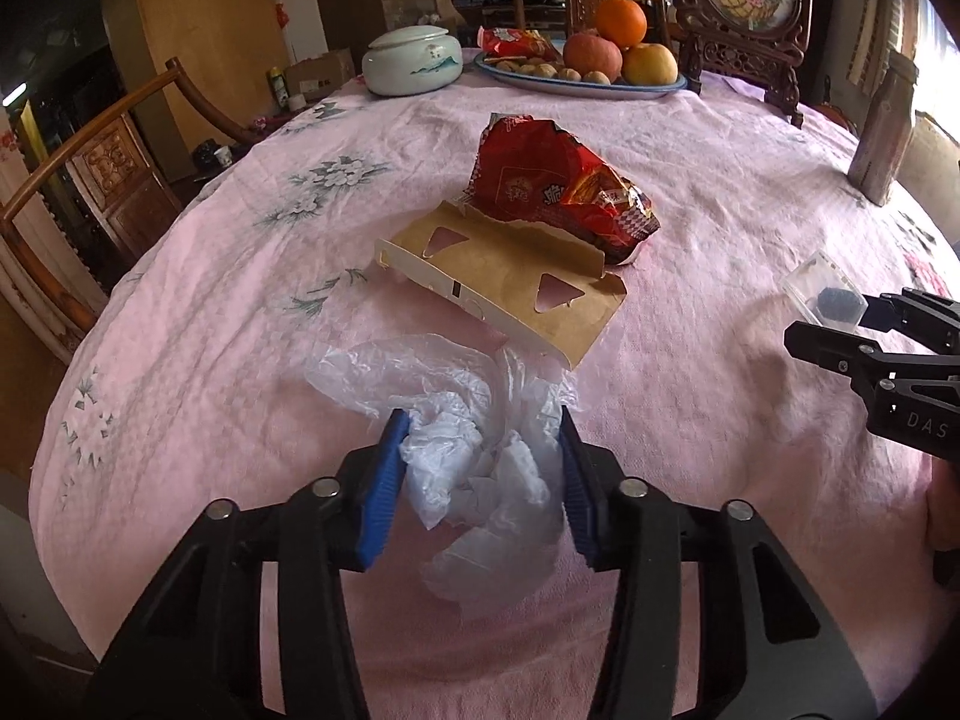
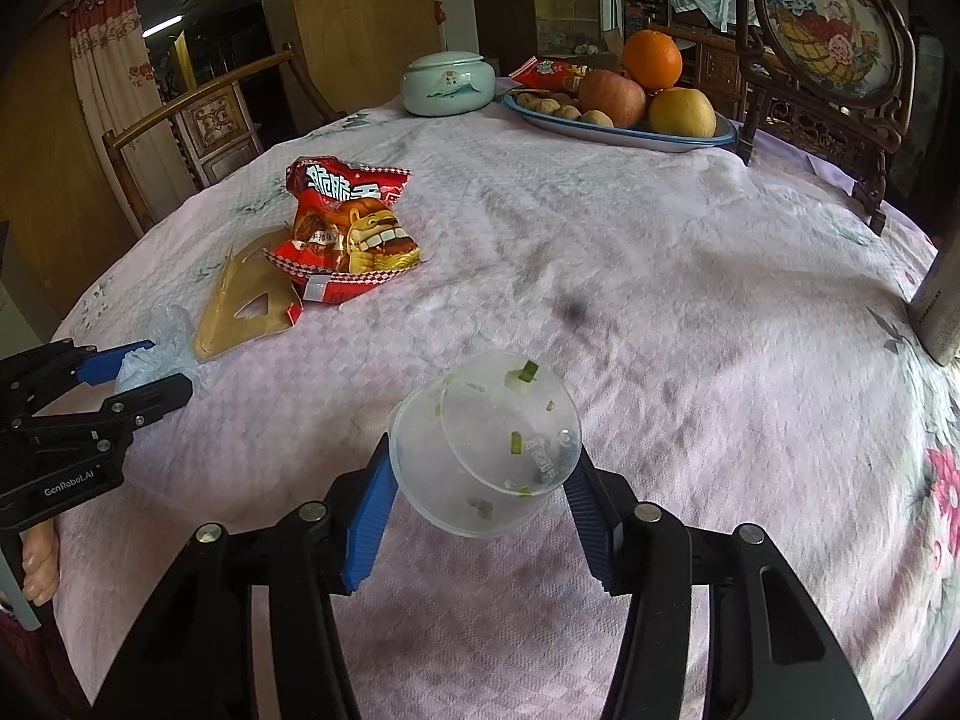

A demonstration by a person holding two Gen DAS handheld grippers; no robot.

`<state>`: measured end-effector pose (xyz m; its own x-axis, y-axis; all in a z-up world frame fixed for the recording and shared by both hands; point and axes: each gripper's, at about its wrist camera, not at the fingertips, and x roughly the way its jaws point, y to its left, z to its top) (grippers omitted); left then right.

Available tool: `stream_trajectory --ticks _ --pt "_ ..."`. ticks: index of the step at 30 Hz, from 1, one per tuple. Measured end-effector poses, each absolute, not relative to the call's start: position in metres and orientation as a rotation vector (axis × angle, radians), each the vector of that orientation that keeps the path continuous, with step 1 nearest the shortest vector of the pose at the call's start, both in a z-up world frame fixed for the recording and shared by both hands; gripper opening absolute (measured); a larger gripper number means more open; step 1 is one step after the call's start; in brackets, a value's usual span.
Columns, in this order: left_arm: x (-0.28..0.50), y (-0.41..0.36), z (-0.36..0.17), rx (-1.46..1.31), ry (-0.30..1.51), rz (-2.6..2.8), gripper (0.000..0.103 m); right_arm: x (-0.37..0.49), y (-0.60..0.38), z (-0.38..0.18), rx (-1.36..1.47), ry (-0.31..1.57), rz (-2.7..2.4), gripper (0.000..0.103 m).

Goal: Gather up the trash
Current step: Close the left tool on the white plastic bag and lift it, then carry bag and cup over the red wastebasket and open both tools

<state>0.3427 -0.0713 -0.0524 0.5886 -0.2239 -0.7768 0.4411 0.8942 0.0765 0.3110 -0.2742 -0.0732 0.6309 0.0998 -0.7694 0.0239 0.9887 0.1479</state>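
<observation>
Crumpled between the blue pads of the left hand-held gripper (image 1: pixel 483 450) is a thin clear plastic bag (image 1: pixel 474 462), lying at the near edge of the surface (image 1: pixel 690 192), which is covered with a pink cloth. The jaws are pressed on the bag from both sides. It looks very light and soft, so it should give no resistance, but the film is slippery and loose parts hang outside the pads; I judge it safer to hold the thick bunched middle than a single flap. The right hand-held gripper (image 2: pixel 480 480) is clamped on a clear plastic cup (image 2: pixel 486 444) that lies on its side, with small green food bits inside. The cup seems light and thin-walled, so hard pressure could dent or crack it, and its smooth round wall may slide out; gripping across the rim area looks better. Farther back, a flattened brown paper box (image 1: pixel 510 276) rests just beside a red snack wrapper (image 1: pixel 558 186), touching it. Both are light; the wrapper is crinkly and the box stiff at the edge.
</observation>
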Motion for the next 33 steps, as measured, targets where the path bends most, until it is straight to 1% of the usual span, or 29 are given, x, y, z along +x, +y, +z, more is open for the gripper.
stream_trajectory --ticks 1,2,3,5,7,9,10,19,23,27,33 --pt "0.339 -0.067 -0.05 0.249 0.85 -0.393 0.034 0.311 -0.274 -0.073 0.154 0.889 0.046 0.057" --pt "0.335 -0.062 -0.047 0.222 0.845 -0.405 0.032 0.312 -0.275 -0.074 0.16 0.892 0.046 0.057" --pt "0.33 -0.057 -0.044 0.193 0.839 -0.413 0.031 0.312 -0.277 -0.074 0.169 0.892 0.046 0.058" --pt "0.318 -0.049 -0.038 0.165 0.822 -0.408 0.031 0.312 -0.281 -0.074 0.193 0.889 0.051 0.064" --pt "0.307 -0.041 -0.031 0.151 0.804 -0.399 0.031 0.311 -0.283 -0.073 0.206 0.881 0.047 0.066" --pt "0.298 -0.031 -0.024 0.134 0.793 -0.389 0.031 0.311 -0.283 -0.073 0.206 0.88 0.05 0.066" --pt "0.293 -0.027 -0.02 0.125 0.786 -0.383 0.031 0.31 -0.283 -0.073 0.206 0.879 0.055 0.059" --pt "0.252 0.024 0.013 0.047 0.704 -0.299 0.031 0.296 -0.271 -0.057 0.196 0.795 0.098 0.058" --pt "0.238 0.054 0.022 0.018 0.678 -0.234 0.031 0.281 -0.251 -0.042 0.115 0.723 0.128 0.058" --pt "0.223 0.092 0.02 -0.018 0.673 -0.146 0.031 0.27 -0.231 -0.034 0.051 0.687 0.156 0.058" --pt "0.196 0.161 -0.001 -0.107 0.698 -0.02 0.031 0.255 -0.214 -0.026 0.011 0.649 0.189 0.058"
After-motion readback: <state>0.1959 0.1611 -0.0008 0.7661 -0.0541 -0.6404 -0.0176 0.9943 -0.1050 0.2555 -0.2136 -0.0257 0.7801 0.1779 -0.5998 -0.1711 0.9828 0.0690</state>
